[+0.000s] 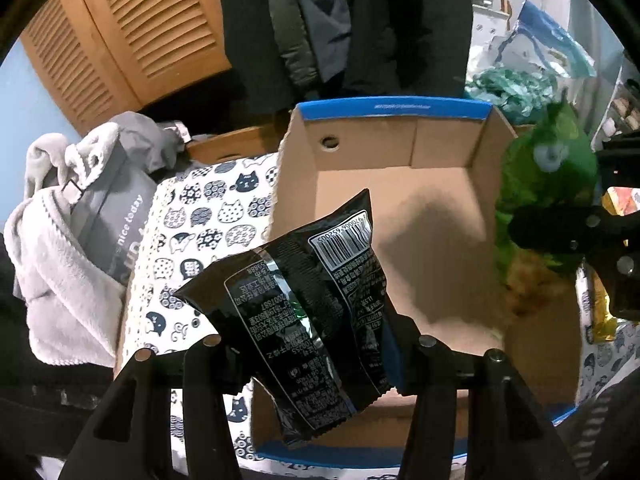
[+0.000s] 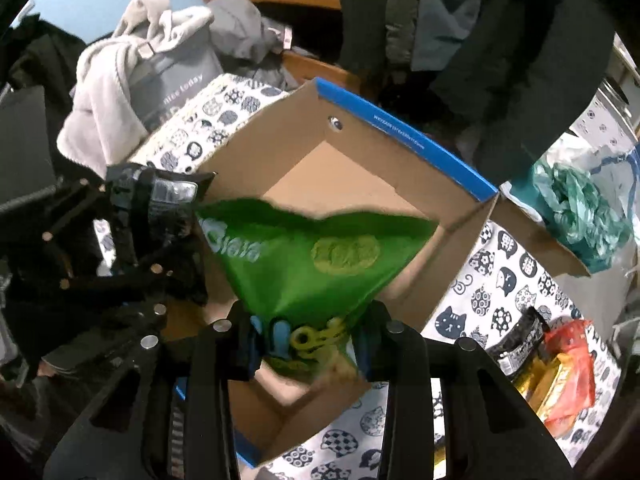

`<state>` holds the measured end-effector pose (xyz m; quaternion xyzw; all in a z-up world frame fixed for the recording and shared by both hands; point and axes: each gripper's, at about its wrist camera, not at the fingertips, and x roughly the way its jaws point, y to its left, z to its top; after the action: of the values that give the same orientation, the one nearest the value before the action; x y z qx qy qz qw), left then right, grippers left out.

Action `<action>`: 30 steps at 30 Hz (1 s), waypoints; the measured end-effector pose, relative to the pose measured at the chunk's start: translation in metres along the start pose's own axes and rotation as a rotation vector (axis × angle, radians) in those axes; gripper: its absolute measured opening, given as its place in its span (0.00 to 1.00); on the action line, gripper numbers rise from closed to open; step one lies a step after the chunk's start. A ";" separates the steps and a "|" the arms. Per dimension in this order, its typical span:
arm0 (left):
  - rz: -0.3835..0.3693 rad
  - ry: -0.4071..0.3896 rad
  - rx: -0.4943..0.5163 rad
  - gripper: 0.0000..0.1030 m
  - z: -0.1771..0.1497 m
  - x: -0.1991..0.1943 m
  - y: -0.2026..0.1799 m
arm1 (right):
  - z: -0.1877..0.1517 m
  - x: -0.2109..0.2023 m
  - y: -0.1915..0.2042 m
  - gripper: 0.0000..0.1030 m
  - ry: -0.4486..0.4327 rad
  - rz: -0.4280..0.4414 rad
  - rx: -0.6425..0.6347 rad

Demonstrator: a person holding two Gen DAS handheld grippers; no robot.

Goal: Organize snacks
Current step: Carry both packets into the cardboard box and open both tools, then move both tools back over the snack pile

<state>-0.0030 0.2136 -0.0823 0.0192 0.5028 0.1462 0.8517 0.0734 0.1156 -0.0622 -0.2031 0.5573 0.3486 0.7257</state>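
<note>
Your tabletop (image 1: 208, 216) is covered with a white cloth printed with dark cat faces. On it you have an open cardboard box (image 1: 440, 148) with a blue rim; its floor looks bare. To the right of the box in your right wrist view, a small pile of snack packets (image 2: 560, 368) lies on the cloth, red-orange and gold among them, with a dark packet (image 2: 516, 340) at the pile's left edge

Dim indoor light; the green snack bag (image 2: 320, 264) is motion-blurred, its shadow darkens the cardboard box (image 1: 400, 200), fisheye edges vignette black.
</note>
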 end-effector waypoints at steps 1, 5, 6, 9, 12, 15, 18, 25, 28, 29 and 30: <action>0.007 0.003 0.005 0.55 0.000 0.001 0.000 | 0.000 0.002 0.000 0.37 0.007 -0.006 0.000; 0.060 -0.025 0.043 0.78 0.002 -0.002 -0.006 | -0.002 -0.001 -0.003 0.60 -0.004 -0.034 0.004; 0.071 -0.032 0.055 0.79 0.003 -0.004 -0.008 | -0.002 -0.004 -0.006 0.62 -0.012 -0.039 0.010; 0.072 -0.037 0.068 0.79 0.005 -0.007 -0.012 | -0.005 -0.012 -0.013 0.66 -0.028 -0.042 0.028; 0.058 -0.044 0.069 0.79 0.008 -0.010 -0.017 | -0.010 -0.021 -0.024 0.67 -0.039 -0.062 0.055; 0.036 -0.049 0.068 0.79 0.013 -0.014 -0.023 | -0.020 -0.030 -0.035 0.70 -0.045 -0.063 0.084; 0.020 -0.059 0.078 0.79 0.018 -0.020 -0.035 | -0.031 -0.038 -0.048 0.71 -0.046 -0.084 0.101; -0.012 -0.069 0.131 0.79 0.025 -0.031 -0.068 | -0.059 -0.058 -0.082 0.72 -0.054 -0.113 0.165; -0.041 -0.067 0.149 0.79 0.028 -0.038 -0.086 | -0.073 -0.067 -0.096 0.73 -0.061 -0.126 0.192; -0.050 -0.070 0.158 0.79 0.030 -0.040 -0.094 | -0.078 -0.070 -0.102 0.73 -0.063 -0.132 0.202; -0.053 -0.073 0.166 0.79 0.031 -0.042 -0.099 | -0.082 -0.073 -0.107 0.73 -0.065 -0.136 0.210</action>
<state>0.0275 0.1108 -0.0489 0.0817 0.4824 0.0808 0.8684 0.0870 -0.0329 -0.0276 -0.1517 0.5518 0.2447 0.7827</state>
